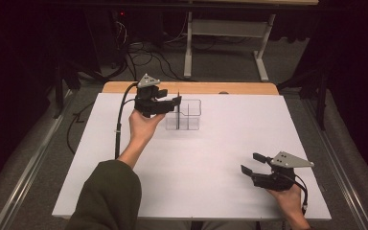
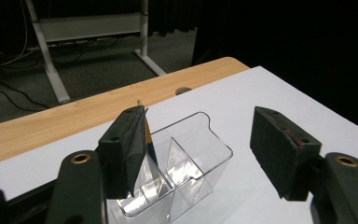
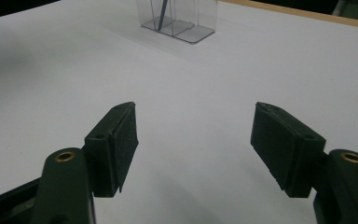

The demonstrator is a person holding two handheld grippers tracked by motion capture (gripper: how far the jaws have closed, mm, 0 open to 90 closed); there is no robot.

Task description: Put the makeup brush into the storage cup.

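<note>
Pencil (image 2: 148, 136) standing nearly upright in the left end compartment of a clear plastic divided organizer (image 1: 184, 115), tip up, leaning against the wall. Seen thin and dark in the high view, with a yellowish shaft close behind the jaw pad in the left gripper view. Organizer set near the far edge of the white table (image 1: 196, 182), a little left of the middle, just short of the bare wooden strip (image 1: 220, 88) along that far edge. Two compartments visible, the other one empty.

Left gripper (image 1: 176, 101) held at the organizer's left end, raised level with its rim, jaws spread wide with nothing between them. Left jaw just beside the pencil, right jaw out over the open compartments: likely a release just made or a grasp about to be taken, impossible to say which. Wide spread leaves room around the slim shaft either way.

Right gripper (image 1: 252, 163) resting low near the right front corner of the table, well apart from the organizer, jaws wide apart and empty, aimed across the bare white surface toward it. Probably parked out of the way, ready if needed.

Grey floor, cables and a white desk frame (image 1: 227, 36) beyond the far edge.
</note>
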